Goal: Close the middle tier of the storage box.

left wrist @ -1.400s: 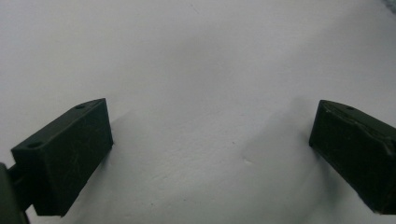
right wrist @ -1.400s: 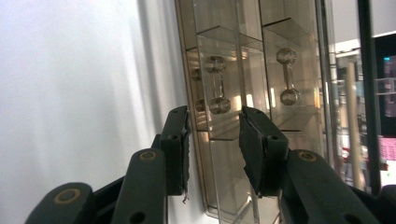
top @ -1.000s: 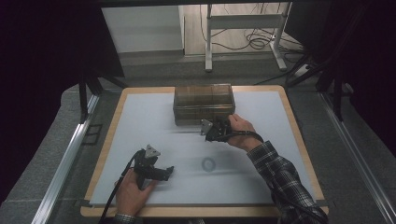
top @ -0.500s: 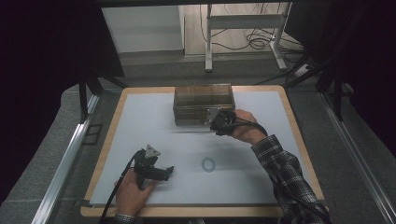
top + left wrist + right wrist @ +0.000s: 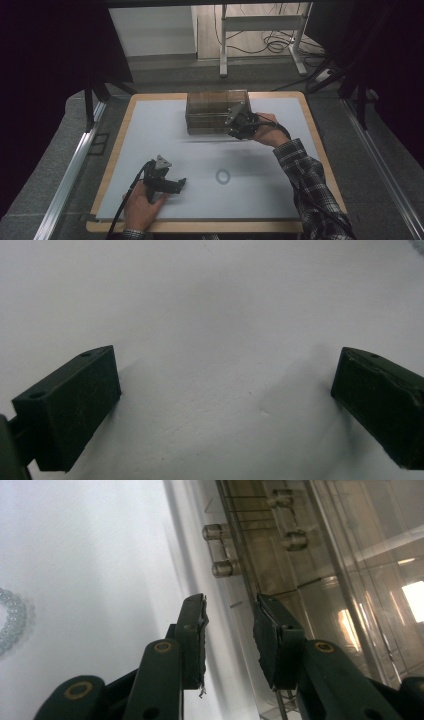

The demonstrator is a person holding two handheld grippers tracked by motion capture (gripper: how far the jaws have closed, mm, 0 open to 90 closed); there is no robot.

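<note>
1. Clear, brown-tinted plastic makes up the box (image 5: 216,111), a lidded case with small moulded hinge or latch knuckles (image 5: 220,550) along its near wall. It stands at the middle of the counter's (image 5: 280,200) far edge, flat on the white surface.

2. By the look of it the box is stiff and light, with smooth walls that a pad could slide on. Thin clear plastic like this can crack or scuff under a hard pinch, so a moderate squeeze seems right.

3. A good place to take hold, I judge, is the lid's lip or the edge beside the knuckles, where the pads get a ridge to catch on; the flat walls give little purchase.

4. The right hand-held gripper (image 5: 239,121) is at the box's near right corner. In the right gripper view its jaws stand at a narrow gap, nothing between them, pointing along the near wall; one pad (image 5: 272,630) lies over the wall's edge and the other over the white surface. Whether any pad touches the box I cannot tell.

5. The left hand-held gripper (image 5: 172,185) rests on the counter near the near left corner, well apart from the box, its jaws wide with bare surface between them.

6. A small clear ring (image 5: 223,175) lies on the counter between the two hands.
</note>
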